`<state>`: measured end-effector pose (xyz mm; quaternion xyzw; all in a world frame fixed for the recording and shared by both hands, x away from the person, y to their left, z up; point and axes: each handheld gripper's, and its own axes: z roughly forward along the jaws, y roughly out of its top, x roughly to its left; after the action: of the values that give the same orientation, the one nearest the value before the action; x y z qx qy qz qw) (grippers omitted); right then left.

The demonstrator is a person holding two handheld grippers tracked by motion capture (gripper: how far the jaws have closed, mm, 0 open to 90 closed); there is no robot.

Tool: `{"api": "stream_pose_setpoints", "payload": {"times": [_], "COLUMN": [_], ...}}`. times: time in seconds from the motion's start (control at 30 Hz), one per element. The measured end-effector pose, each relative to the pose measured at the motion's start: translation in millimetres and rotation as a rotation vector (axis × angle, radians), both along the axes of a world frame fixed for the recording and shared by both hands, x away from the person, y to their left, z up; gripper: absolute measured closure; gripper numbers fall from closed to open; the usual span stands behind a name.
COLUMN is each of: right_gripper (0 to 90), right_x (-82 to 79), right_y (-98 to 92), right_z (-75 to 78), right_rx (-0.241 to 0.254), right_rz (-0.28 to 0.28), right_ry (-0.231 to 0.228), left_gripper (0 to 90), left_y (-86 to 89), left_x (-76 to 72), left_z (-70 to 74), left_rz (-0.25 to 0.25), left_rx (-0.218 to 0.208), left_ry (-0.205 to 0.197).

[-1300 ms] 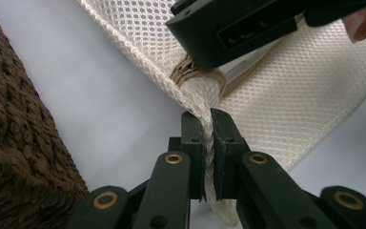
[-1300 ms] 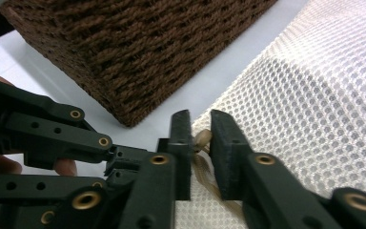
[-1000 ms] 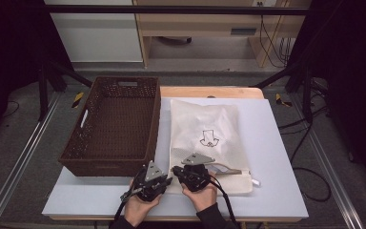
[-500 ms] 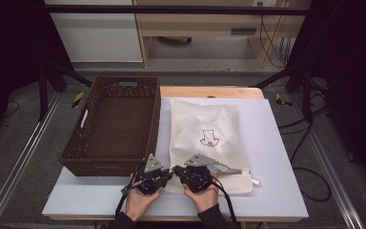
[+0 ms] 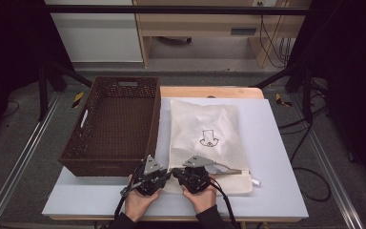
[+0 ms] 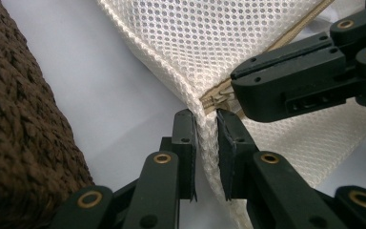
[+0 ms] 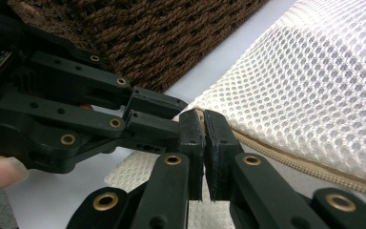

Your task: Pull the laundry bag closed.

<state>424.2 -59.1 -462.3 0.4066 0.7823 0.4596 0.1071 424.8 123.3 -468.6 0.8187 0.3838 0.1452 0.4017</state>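
Note:
A white mesh bag (image 5: 209, 133) with a black arrow print lies flat on the white table (image 5: 276, 157). Both grippers meet at its near left corner. My left gripper (image 6: 206, 119) has the corner's folded mesh (image 6: 228, 43) pinched between its pads; its jaws have just been opening a little, with the fabric still between them. My right gripper (image 7: 203, 117) is shut on the tan zipper end (image 6: 217, 98) just beyond that corner. In the high view the left gripper (image 5: 164, 174) and the right gripper (image 5: 177, 172) sit tip to tip, each in a hand.
A brown woven basket (image 5: 114, 124) stands empty to the left of the bag, its near wall (image 6: 19, 143) close beside the left gripper. The bag's zipper (image 7: 314, 167) runs along its near edge. Dark frame posts and cables stand beyond the table.
The left gripper has shifted slightly toward the right gripper and sits more upright at the bag's corner. The right gripper and the bag have stayed put.

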Motion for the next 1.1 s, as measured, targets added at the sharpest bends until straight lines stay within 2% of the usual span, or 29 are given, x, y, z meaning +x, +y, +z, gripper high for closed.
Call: {"api": "stream_pose_setpoints", "payload": {"times": [0.13,0.27,0.43,0.63,0.8,0.93,1.1], "right_gripper": [87.4,87.4,87.5,87.5,87.5,87.5,87.6], "right_x": [-0.4,-1.6,-3.3,-6.4,-7.1,-5.9,-4.6], "right_y": [-1.1,-1.4,-3.8,-6.1,-11.6,-10.9,-8.3], "right_z": [-0.3,-0.9,-0.1,-3.1,-2.7,-1.9,-0.3], "right_rx": [0.006,0.013,0.047,0.055,0.08,0.077,0.079], "right_rz": [-0.004,-0.014,-0.03,-0.054,-0.063,-0.077,-0.085], "right_ry": [-0.008,-0.007,0.004,0.003,0.022,0.031,0.036], "left_gripper": [83.2,84.4,84.5,84.4,84.4,84.5,84.5], "left_y": [0.6,-1.4,-0.5,1.8,-0.8,-0.3,3.9], "left_x": [-1.0,-4.2,-6.0,-6.6,-8.9,-9.2,-8.2], "left_z": [0.3,1.3,3.4,6.2,7.7,7.7,9.4], "left_rz": [-0.007,0.003,0.012,0.005,-0.005,-0.001,-0.004], "left_rx": [0.002,0.025,0.003,-0.019,-0.004,-0.002,-0.037], "left_ry": [-0.002,-0.014,-0.022,-0.015,-0.037,-0.043,-0.032]}}
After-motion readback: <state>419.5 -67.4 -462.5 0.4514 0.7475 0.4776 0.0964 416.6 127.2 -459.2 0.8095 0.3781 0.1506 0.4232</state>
